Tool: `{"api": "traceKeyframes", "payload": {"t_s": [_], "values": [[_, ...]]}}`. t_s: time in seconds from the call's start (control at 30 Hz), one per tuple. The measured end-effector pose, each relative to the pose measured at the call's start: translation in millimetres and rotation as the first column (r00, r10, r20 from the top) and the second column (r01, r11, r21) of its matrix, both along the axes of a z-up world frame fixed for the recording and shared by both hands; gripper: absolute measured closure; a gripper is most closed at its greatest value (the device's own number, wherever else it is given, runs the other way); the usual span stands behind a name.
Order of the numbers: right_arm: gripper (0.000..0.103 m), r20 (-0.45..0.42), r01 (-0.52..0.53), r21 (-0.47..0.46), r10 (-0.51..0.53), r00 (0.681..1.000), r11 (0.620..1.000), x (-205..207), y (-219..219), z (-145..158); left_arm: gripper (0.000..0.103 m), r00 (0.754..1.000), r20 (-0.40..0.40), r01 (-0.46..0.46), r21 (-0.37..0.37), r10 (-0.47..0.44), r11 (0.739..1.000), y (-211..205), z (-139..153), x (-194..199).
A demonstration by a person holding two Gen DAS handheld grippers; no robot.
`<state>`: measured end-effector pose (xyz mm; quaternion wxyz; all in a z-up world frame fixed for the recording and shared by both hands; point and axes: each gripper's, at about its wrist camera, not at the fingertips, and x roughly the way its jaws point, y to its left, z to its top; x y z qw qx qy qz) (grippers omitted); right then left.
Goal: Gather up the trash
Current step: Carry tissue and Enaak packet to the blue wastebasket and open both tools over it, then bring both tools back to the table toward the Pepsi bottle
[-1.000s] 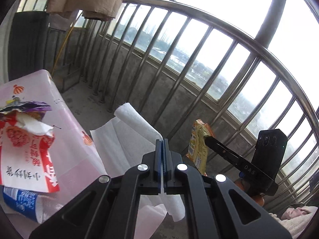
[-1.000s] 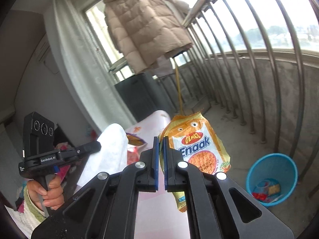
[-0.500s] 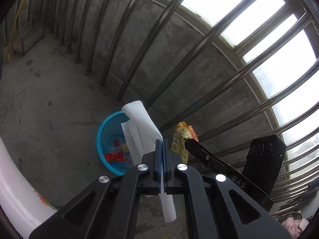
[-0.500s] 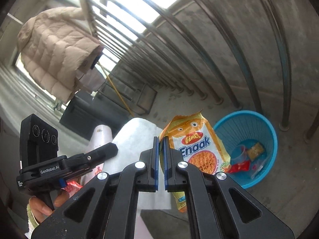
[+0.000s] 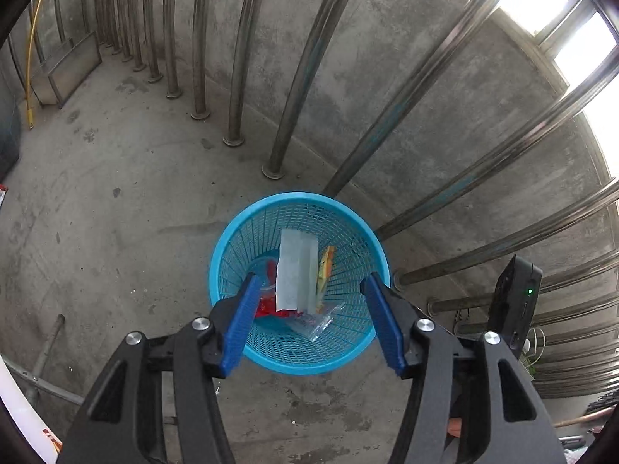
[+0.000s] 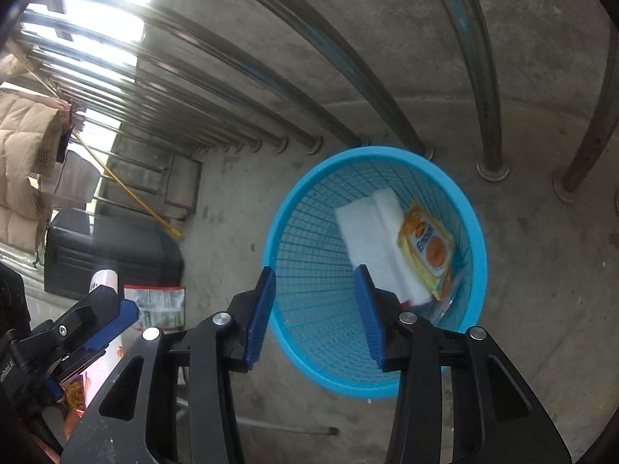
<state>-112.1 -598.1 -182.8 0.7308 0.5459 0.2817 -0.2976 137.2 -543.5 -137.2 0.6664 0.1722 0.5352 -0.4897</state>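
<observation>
Opening above the blue basket (image 5: 232,232), the left gripper (image 5: 307,290) and right gripper (image 6: 315,282) hold nothing; paper (image 5: 296,270) and snack packet (image 6: 425,247) lie inside.

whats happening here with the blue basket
A person is collecting trash with a handheld gripper in each hand. Both the left gripper and the right gripper hang over the blue basket on the concrete floor, jaws opening with nothing between them. A white tissue sheet and a yellow snack packet lie inside the basket on top of other wrappers. More litter lies on the floor near a dark bin.
</observation>
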Motion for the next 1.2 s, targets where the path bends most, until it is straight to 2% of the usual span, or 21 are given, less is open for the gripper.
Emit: {"api": "traceKeyframes", "payload": {"t_s": [0.13, 0.2, 0.37, 0.53, 0.67, 0.77, 0.8, 0.87, 0.9, 1.03, 1.13, 1.2], "values": [[0.056, 0.031, 0.046, -0.014, -0.046, 0.998, 0.999, -7.3, 5.8, 17.8, 0.048, 0.999, 0.049, 0.003, -0.006, -0.003, 1.000, 8.4, 18.7, -8.9], [0.054, 0.079, 0.068, -0.033, -0.066, 0.995, 0.997, -12.3, 8.6, 33.0, 0.048, 0.998, 0.057, -0.011, -0.026, 0.013, 1.000, 19.3, 36.7, -13.4], [0.051, 0.227, 0.089, -0.093, -0.066, 0.972, 0.992, -17.5, 21.6, 90.5, 0.048, 0.992, 0.110, -0.046, -0.169, 0.065, 0.985, 87.9, 107.9, -31.3], [0.050, 0.311, -0.016, -0.183, 0.073, 0.948, 0.983, 1.6, 50.3, 155.2, 0.045, 0.971, 0.209, -0.052, -0.281, 0.114, 0.958, 182.8, 171.5, -48.8], [0.046, 0.356, -0.165, -0.268, 0.257, 0.898, 0.949, 27.9, 88.7, 201.4, 0.043, 0.944, 0.250, -0.116, -0.354, 0.213, 0.928, 277.2, 198.2, -54.2], [0.045, 0.345, -0.311, -0.320, 0.416, 0.841, 0.895, 56.4, 127.8, 227.2, 0.043, 0.909, 0.262, -0.208, -0.385, 0.323, 0.899, 353.2, 202.0, -55.8], [0.045, 0.337, -0.369, -0.331, 0.474, 0.813, 0.868, 68.0, 143.5, 232.4, 0.043, 0.896, 0.259, -0.247, -0.387, 0.361, 0.888, 378.5, 199.8, -56.0], [0.045, 0.321, -0.491, -0.347, 0.593, 0.738, 0.799, 91.9, 177.2, 239.4, 0.043, 0.864, 0.246, -0.323, -0.396, 0.439, 0.859, 429.5, 193.2, -54.7], [0.045, 0.316, -0.553, -0.349, 0.650, 0.691, 0.757, 104.2, 196.0, 242.6, 0.043, 0.842, 0.242, -0.367, -0.398, 0.483, 0.841, 454.3, 187.8, -55.2], [0.042, 0.281, -0.750, -0.331, 0.818, 0.501, 0.573, 150.6, 270.4, 247.9, 0.043, 0.745, 0.201, -0.527, -0.406, 0.636, 0.746, 540.0, 161.7, -52.7], [0.042, 0.186, -0.838, -0.299, 0.889, 0.418, 0.457, 182.7, 316.9, 240.6, 0.043, 0.681, 0.131, -0.623, -0.414, 0.721, 0.663, 584.3, 140.5, -46.0], [0.042, 0.114, -0.879, -0.275, 0.921, 0.373, 0.390, 198.8, 344.4, 228.6, 0.047, 0.644, 0.113, -0.661, -0.416, 0.757, 0.625, 605.2, 129.2, -41.2]]}}
